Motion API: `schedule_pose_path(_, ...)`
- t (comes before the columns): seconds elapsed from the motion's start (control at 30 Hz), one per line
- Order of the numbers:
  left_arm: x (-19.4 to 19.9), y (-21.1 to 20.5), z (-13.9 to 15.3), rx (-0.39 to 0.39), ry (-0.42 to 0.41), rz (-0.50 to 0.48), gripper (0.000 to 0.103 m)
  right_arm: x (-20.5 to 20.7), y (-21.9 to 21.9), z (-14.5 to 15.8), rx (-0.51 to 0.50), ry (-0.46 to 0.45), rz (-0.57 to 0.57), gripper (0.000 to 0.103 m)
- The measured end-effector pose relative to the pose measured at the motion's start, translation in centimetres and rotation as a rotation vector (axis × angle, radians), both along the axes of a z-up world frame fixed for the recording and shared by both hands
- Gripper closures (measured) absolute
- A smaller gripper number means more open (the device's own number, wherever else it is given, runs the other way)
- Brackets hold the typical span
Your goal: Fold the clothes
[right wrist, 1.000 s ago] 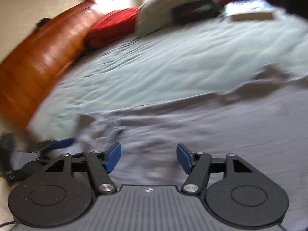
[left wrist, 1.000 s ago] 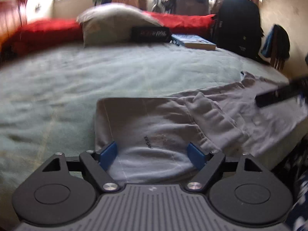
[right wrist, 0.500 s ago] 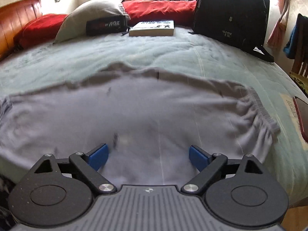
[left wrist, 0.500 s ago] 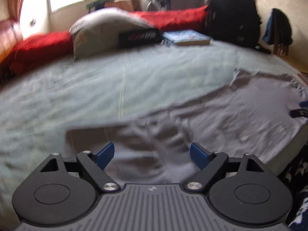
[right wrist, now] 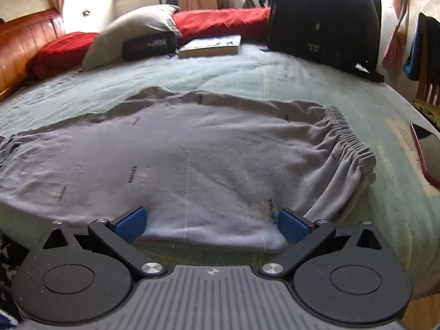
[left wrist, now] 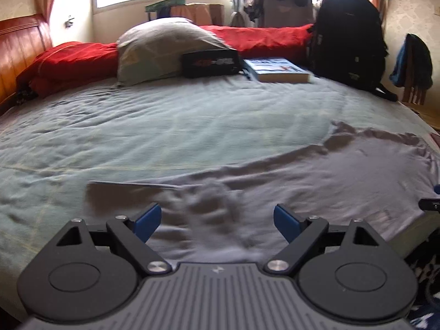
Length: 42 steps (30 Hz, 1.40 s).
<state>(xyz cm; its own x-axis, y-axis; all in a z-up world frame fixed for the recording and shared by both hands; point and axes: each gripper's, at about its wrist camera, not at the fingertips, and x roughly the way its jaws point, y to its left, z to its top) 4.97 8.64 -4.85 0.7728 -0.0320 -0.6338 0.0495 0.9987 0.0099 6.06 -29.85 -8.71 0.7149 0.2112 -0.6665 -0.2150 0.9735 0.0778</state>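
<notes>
Grey sweatpants (left wrist: 316, 181) smeared w/ blur in left wrist view, bunched bit by the near edge just mush. Their right end runs off frame. In right wrist view the left leg end (right wrist: 5, 148) is cut by the edge too. Small print on the fabric (right wrist: 131, 174), can't read it for sure. Red-edged flat thing (right wrist: 425, 154) at far right, half cropped, can't tell what it is. Label on black pouch (left wrist: 211, 62) too blurry to read.

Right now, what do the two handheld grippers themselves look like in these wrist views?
The left gripper and the right gripper look alike: black linkage arms with silver pivot screws, blue finger pads, round black side discs, and a ribbed grey body with a small central logo. No cables, hands or sleeves show.
</notes>
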Motion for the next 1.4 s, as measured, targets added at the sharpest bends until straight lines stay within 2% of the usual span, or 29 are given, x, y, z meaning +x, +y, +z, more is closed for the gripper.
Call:
schedule_pose_path(0.1, -0.1, -2.2, 0.0, 0.018, 0.003, -0.052, 0.014, -0.9, -2.3, 1.2, 0.113, -0.018, -0.028, 0.0)
schedule_pose_path(0.23, -0.2, -4.8, 0.3, 0.059, -0.014, -0.119, 0.014, -1.8, -6.8, 2.3, 0.267, -0.051, -0.125, 0.0)
schedule_pose_path(0.37, 0.0, -6.2, 0.5, 0.03, -0.021, -0.178, 0.013, -2.0, -9.8, 2.5, 0.415, -0.047, -0.176, 0.0)
schedule_pose_path(0.43, 0.5, -7.0, 0.3, 0.018, -0.006, -0.214, 0.012, -1.8, -9.8, 2.6, 0.449, -0.057, -0.156, 0.0)
schedule_pose_path(0.5, 1.4, -8.3, -0.2, 0.064, 0.003, -0.249, 0.012, -1.0, -8.3, 3.1, 0.359, -0.074, -0.127, 0.0)
schedule_pose_path(0.57, 2.1, -9.9, -0.7, 0.13, -0.001, -0.269, 0.012, 0.1, -5.7, 3.5, 0.193, -0.08, -0.095, 0.0)
schedule_pose_path(0.63, 2.5, -11.1, -1.4, 0.172, -0.009, -0.294, 0.012, 1.1, -3.2, 3.5, 0.101, -0.078, -0.027, 0.0)
schedule_pose_path(0.73, 2.6, -11.8, -2.5, 0.158, 0.03, -0.316, 0.012, 2.5, 0.3, 2.8, 0.057, -0.074, 0.098, 0.0)
schedule_pose_path(0.93, 1.6, -11.0, -3.7, 0.107, 0.074, -0.306, 0.008, 2.5, 4.1, -0.6, -0.082, -0.005, 0.195, 0.0)
schedule_pose_path(0.97, 1.5, -10.8, -3.8, 0.099, 0.077, -0.305, 0.007, 1.4, 3.8, -0.9, -0.096, -0.04, 0.2, 0.0)
schedule_pose_path(1.07, 1.4, -10.9, -3.8, 0.102, 0.077, -0.307, 0.006, -1.0, 2.9, -1.1, -0.109, -0.048, 0.197, 0.0)
schedule_pose_path(1.2, 1.5, -11.5, -3.2, 0.117, 0.063, -0.308, 0.006, -1.6, 1.8, -0.1, -0.106, -0.022, 0.184, 0.0)
schedule_pose_path(1.33, 0.7, -11.8, -2.5, 0.131, 0.021, -0.319, 0.006, -2.0, -2.7, 2.0, 0.079, -0.063, 0.069, 0.0)
schedule_pose_path(1.4, 0.6, -11.9, -2.2, 0.121, 0.015, -0.321, 0.006, -2.1, -6.0, 2.4, 0.208, -0.068, -0.01, 0.0)
